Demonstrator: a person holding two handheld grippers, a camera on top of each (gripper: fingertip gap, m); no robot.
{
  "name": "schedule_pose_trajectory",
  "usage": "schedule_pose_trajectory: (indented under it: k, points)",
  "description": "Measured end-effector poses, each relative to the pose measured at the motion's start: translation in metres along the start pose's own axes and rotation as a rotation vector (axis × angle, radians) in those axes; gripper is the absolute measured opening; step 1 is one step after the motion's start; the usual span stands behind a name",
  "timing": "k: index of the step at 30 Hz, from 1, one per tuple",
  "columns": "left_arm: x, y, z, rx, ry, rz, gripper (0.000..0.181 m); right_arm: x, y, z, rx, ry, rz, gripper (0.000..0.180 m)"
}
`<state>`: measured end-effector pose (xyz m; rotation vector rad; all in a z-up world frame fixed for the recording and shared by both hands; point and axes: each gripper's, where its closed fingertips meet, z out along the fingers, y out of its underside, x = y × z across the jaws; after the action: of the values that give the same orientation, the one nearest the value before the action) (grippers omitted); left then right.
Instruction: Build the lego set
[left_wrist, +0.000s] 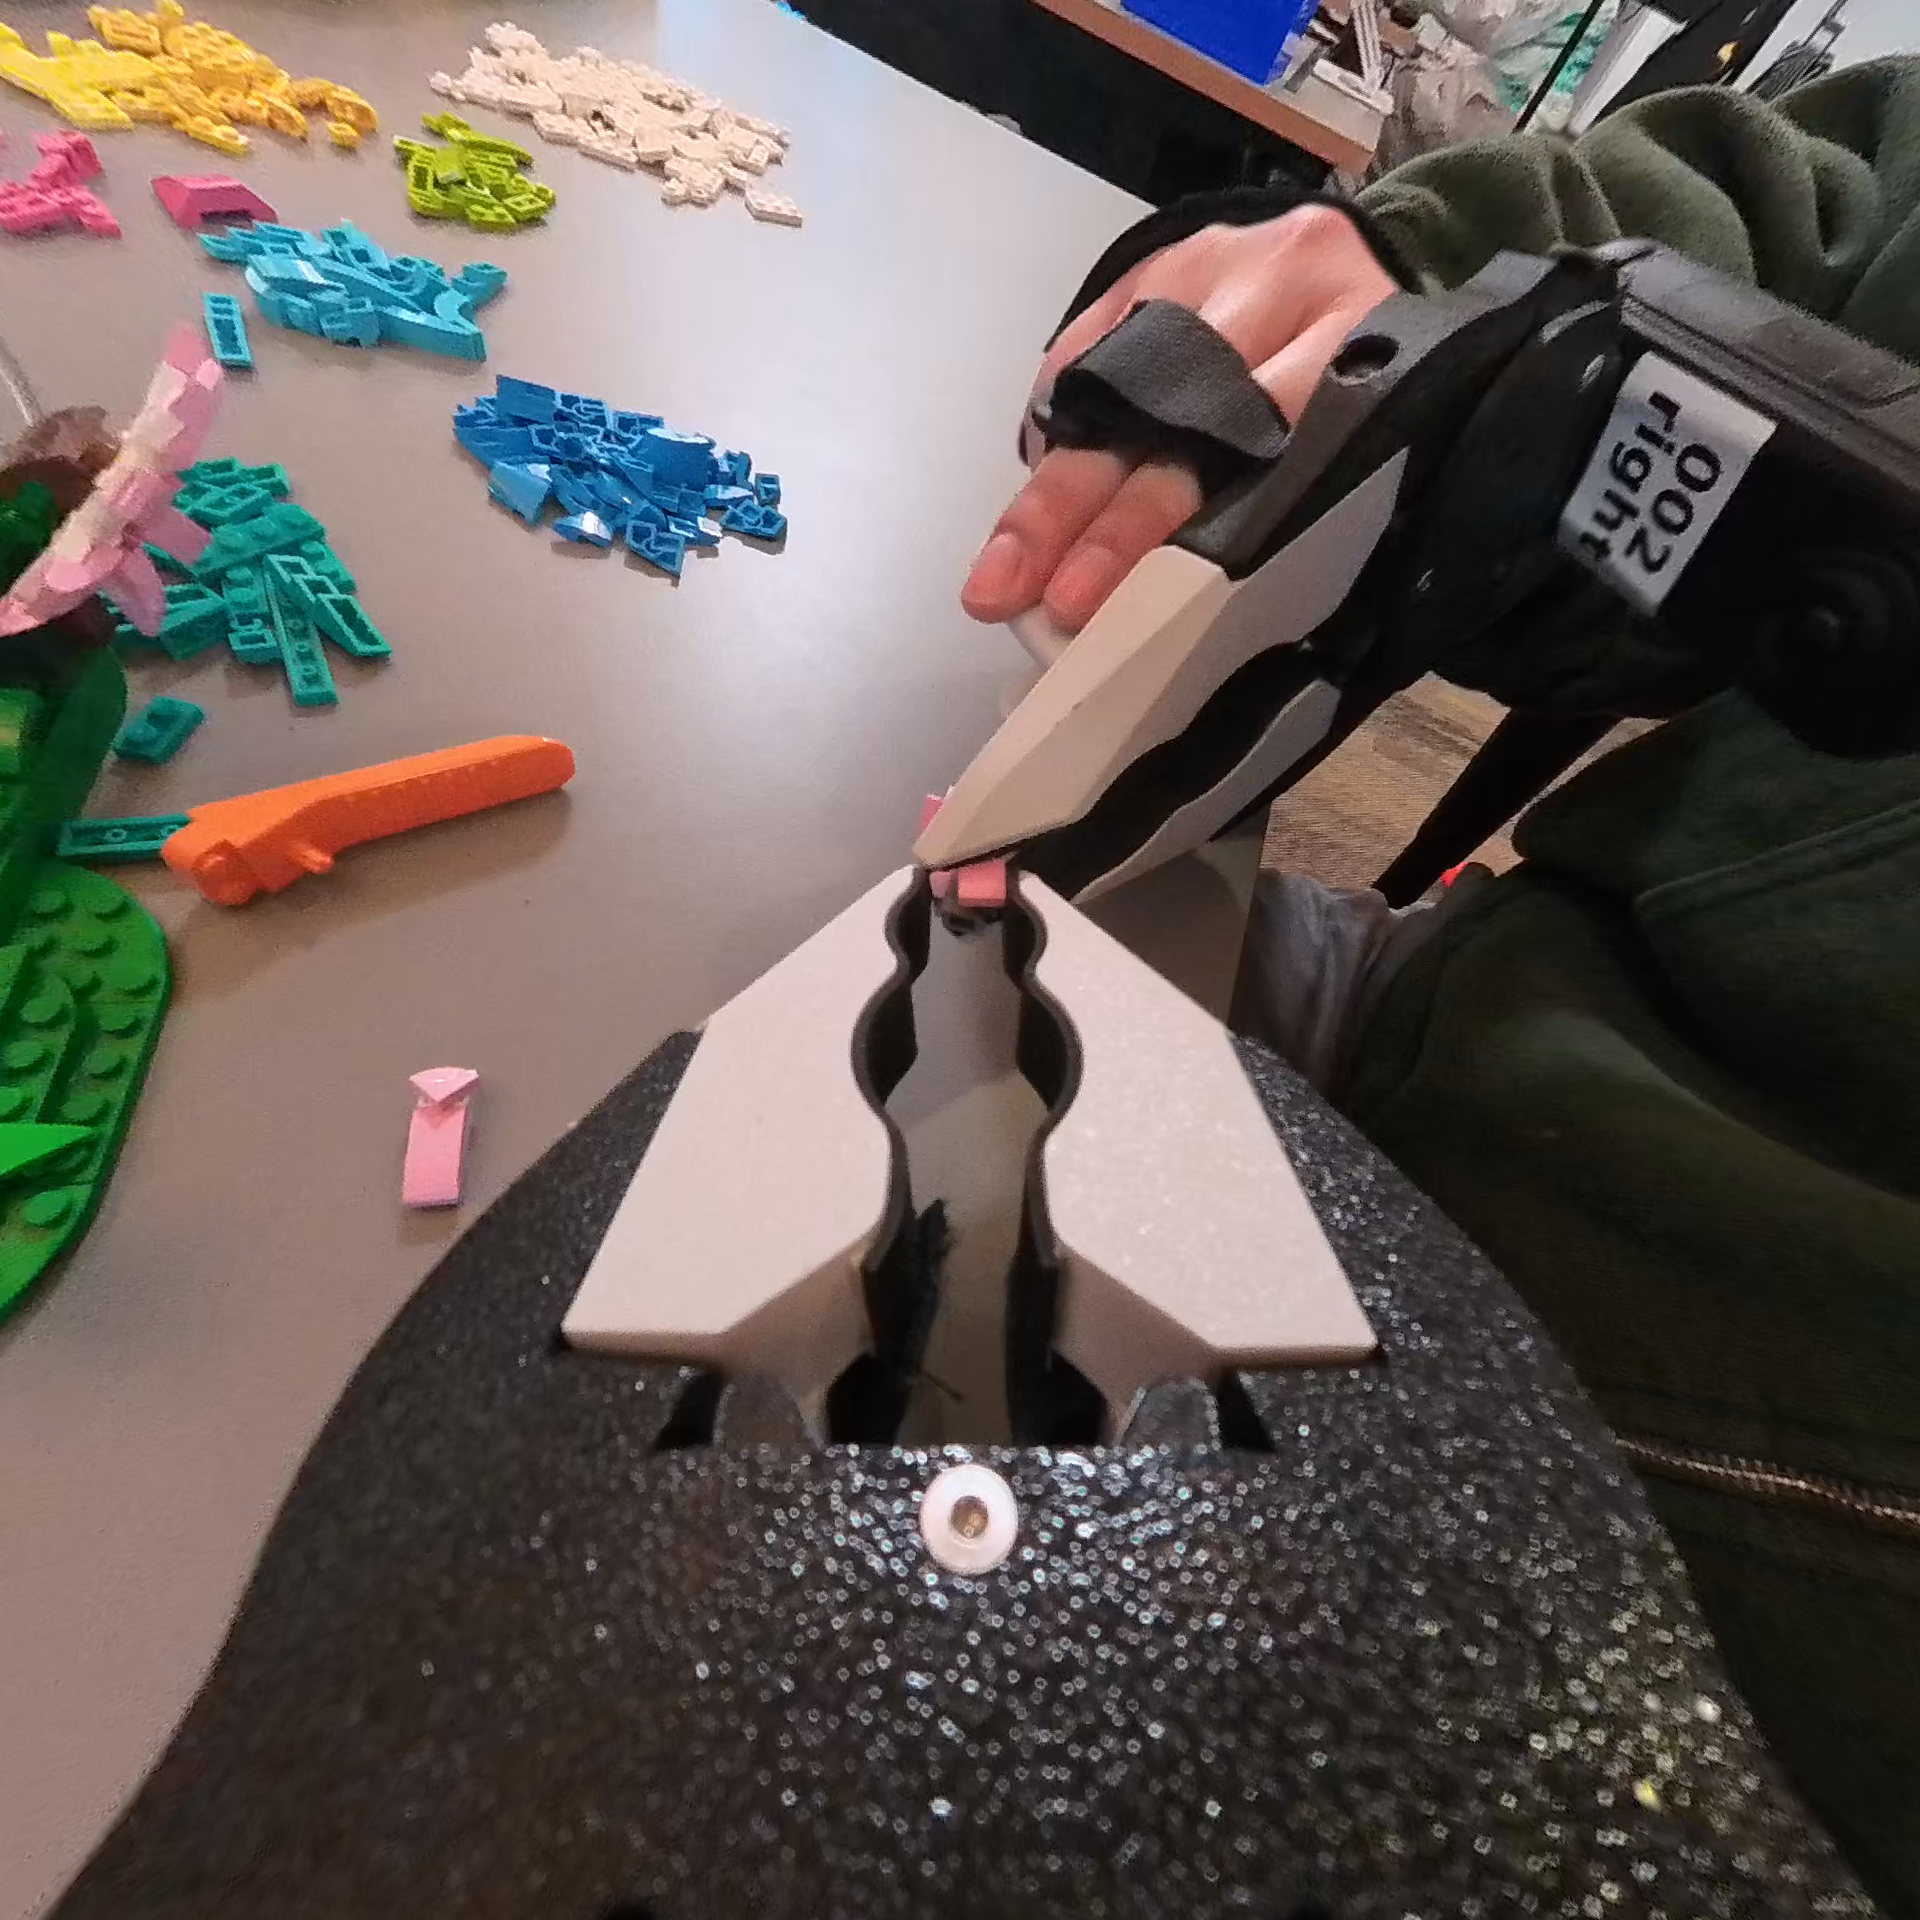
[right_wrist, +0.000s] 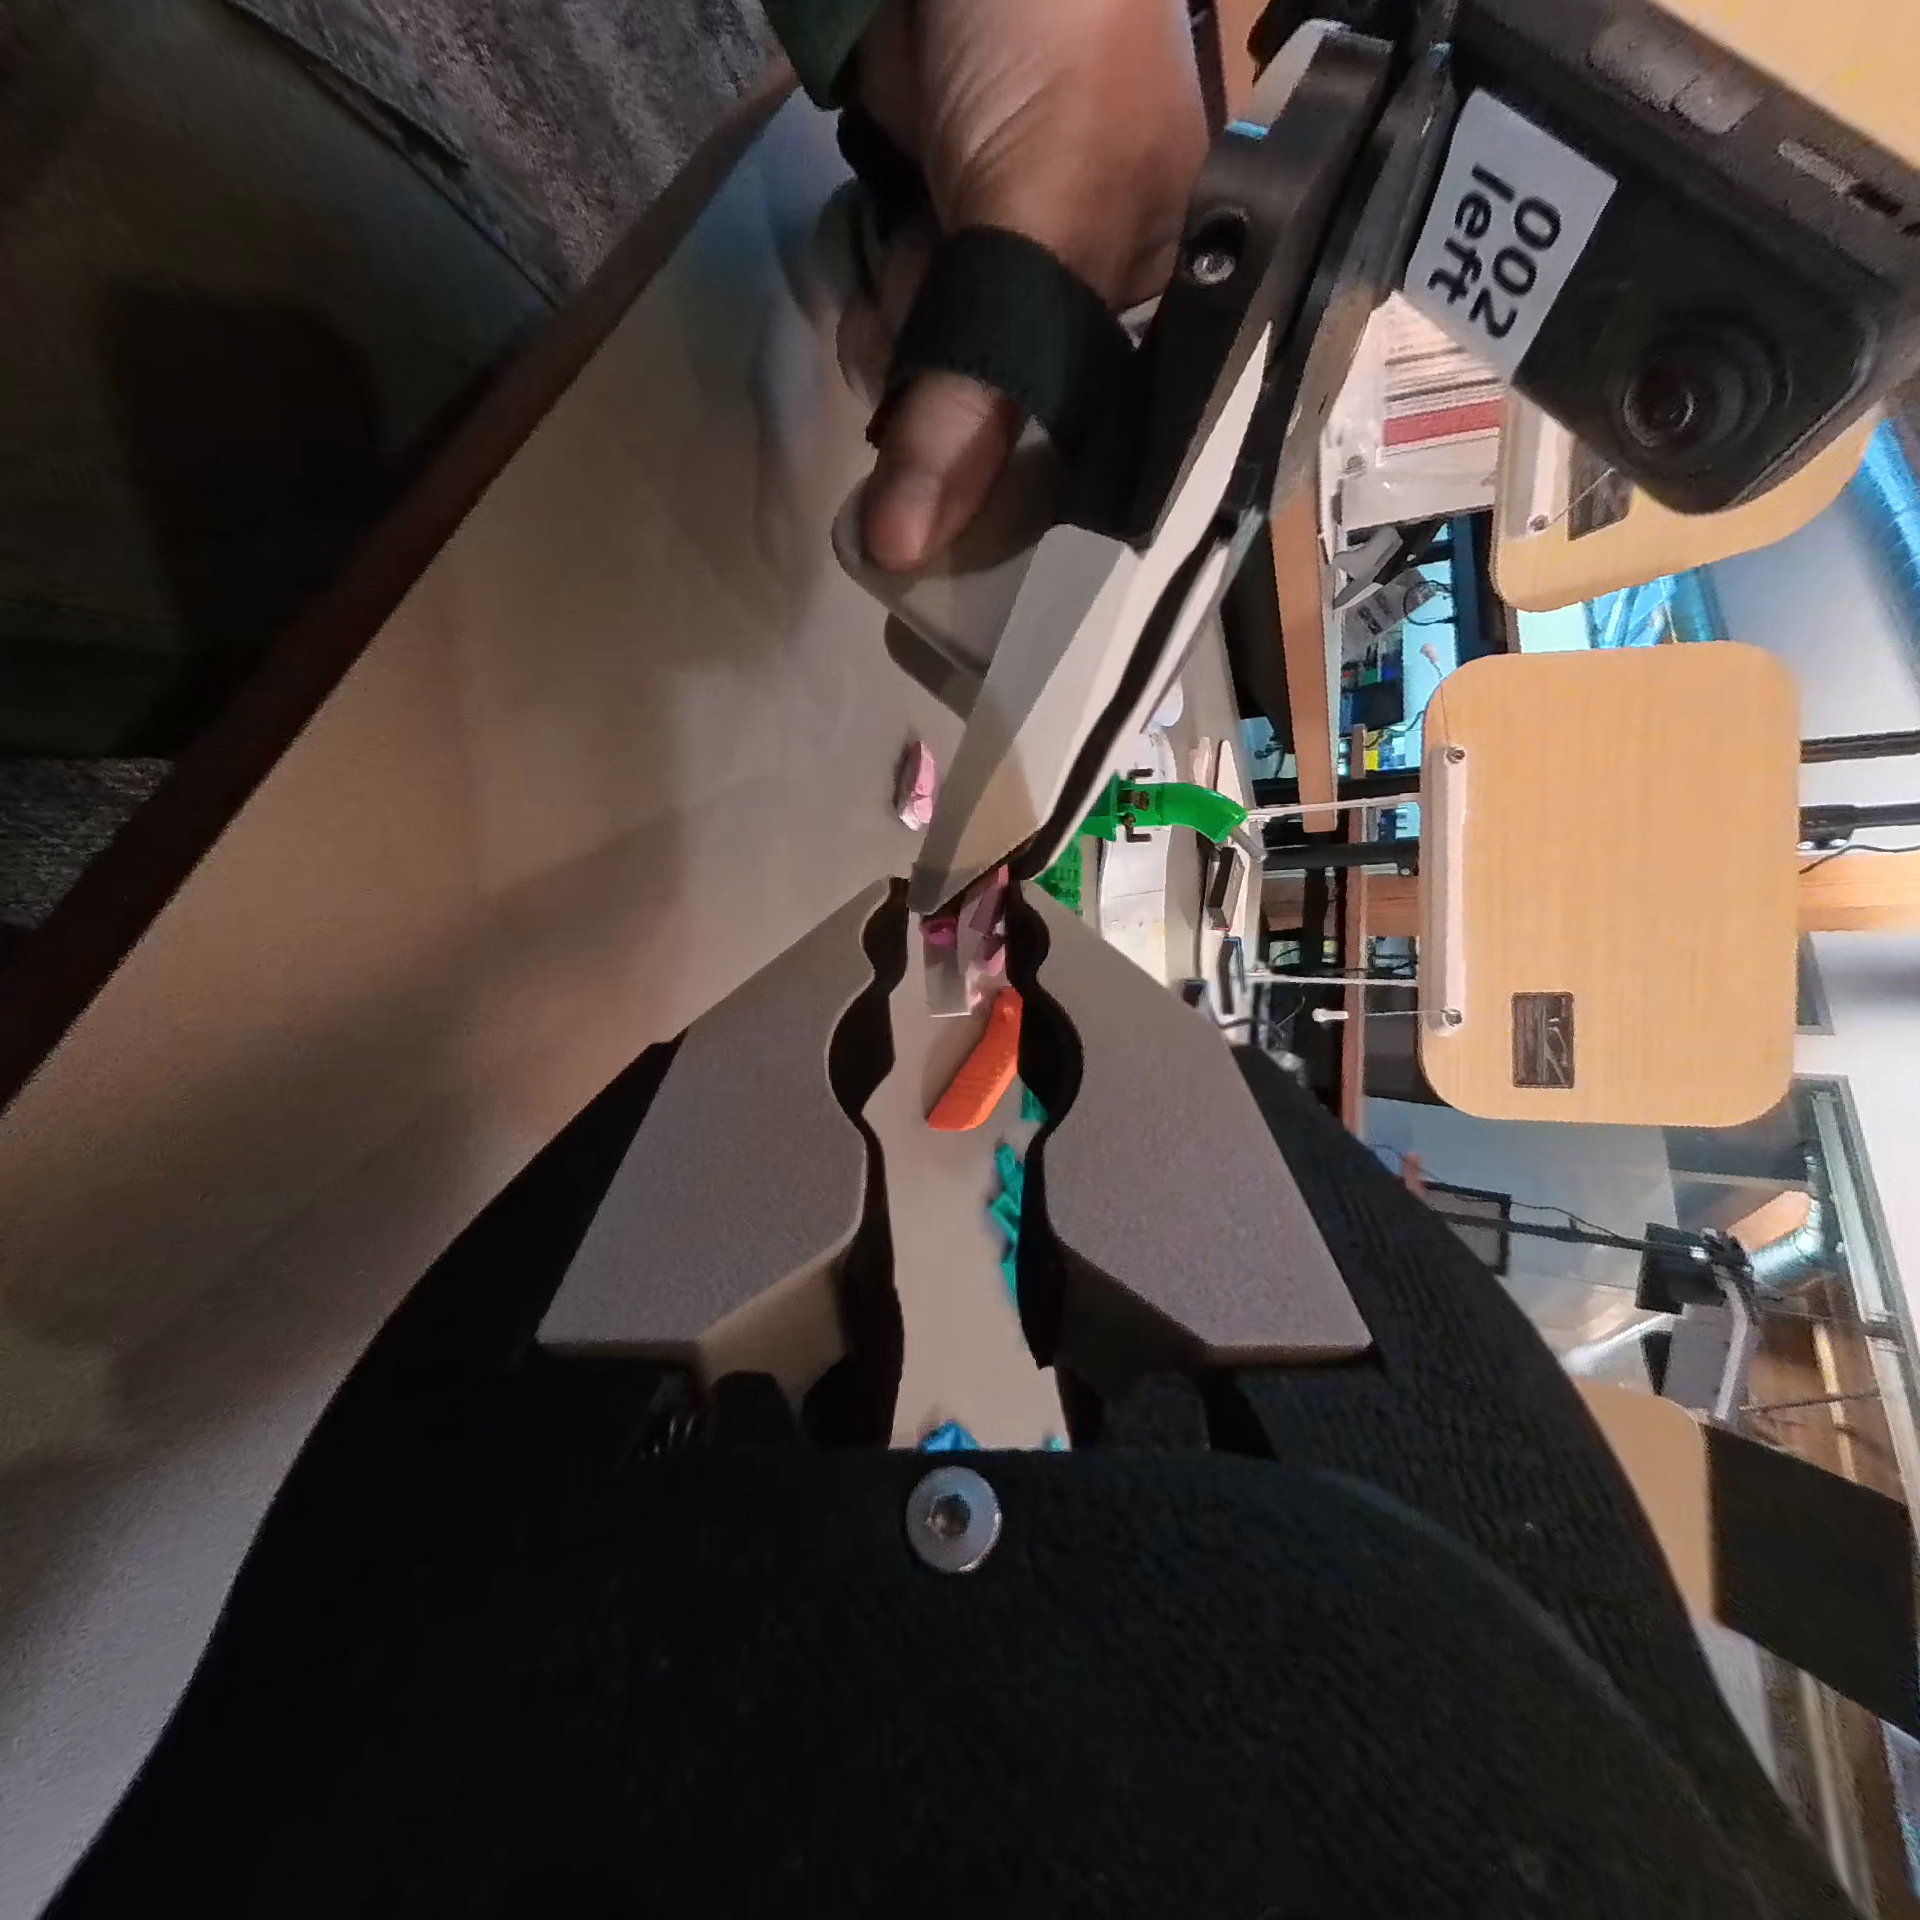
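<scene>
Orange separator (left_wrist: 364, 810), loose pink piece (left_wrist: 441, 1135) beside tool tips.

Seven sorted brick piles (left_wrist: 621, 470), one orange separator (left_wrist: 364, 812), two tongs (left_wrist: 968, 891).

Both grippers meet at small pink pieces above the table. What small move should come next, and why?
Probably press the two tips gently together. The left gripper and right gripper each pinch small pink pieces, tip to tip above the table, and whether they are fully joined cannot be seen.
</scene>
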<state>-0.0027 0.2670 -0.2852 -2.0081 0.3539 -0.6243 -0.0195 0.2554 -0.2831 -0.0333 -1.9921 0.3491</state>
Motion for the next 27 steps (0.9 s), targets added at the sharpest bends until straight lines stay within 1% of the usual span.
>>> schedule_pose_trajectory:
  k: [5,9,11,14,19,20,21,23,27]
  points:
    - [0.006,-0.001,-0.001,0.022,0.071,-0.056,0.012,0.000,-0.003,-0.002,0.023,-0.057,0.116,0.016]
    - [0.007,-0.002,-0.003,0.043,0.096,-0.077,0.012,0.001,-0.005,-0.003,0.057,-0.072,0.225,0.016]
    - [0.006,-0.002,-0.003,0.051,0.104,-0.107,0.013,0.002,-0.005,-0.003,0.068,-0.060,0.242,0.016]
    - [0.005,-0.004,-0.007,0.062,0.108,-0.118,0.021,0.006,-0.009,-0.003,0.092,-0.032,0.255,0.016]
    - [0.006,-0.011,-0.014,0.103,0.126,-0.140,0.025,0.016,-0.013,-0.005,0.115,0.013,0.244,0.016]
    - [0.006,-0.011,-0.016,0.107,0.132,-0.149,0.028,0.017,-0.013,-0.005,0.114,0.021,0.237,0.016]
    - [0.007,-0.010,-0.018,0.103,0.149,-0.151,0.035,0.019,-0.012,-0.005,0.108,0.032,0.230,0.016]
    - [0.008,-0.007,-0.019,0.087,0.163,-0.165,0.040,0.023,-0.008,-0.007,0.104,0.052,0.238,0.016]
    - [0.011,-0.015,-0.018,0.144,0.201,-0.195,0.036,0.028,-0.010,-0.009,0.122,0.065,0.265,0.016]
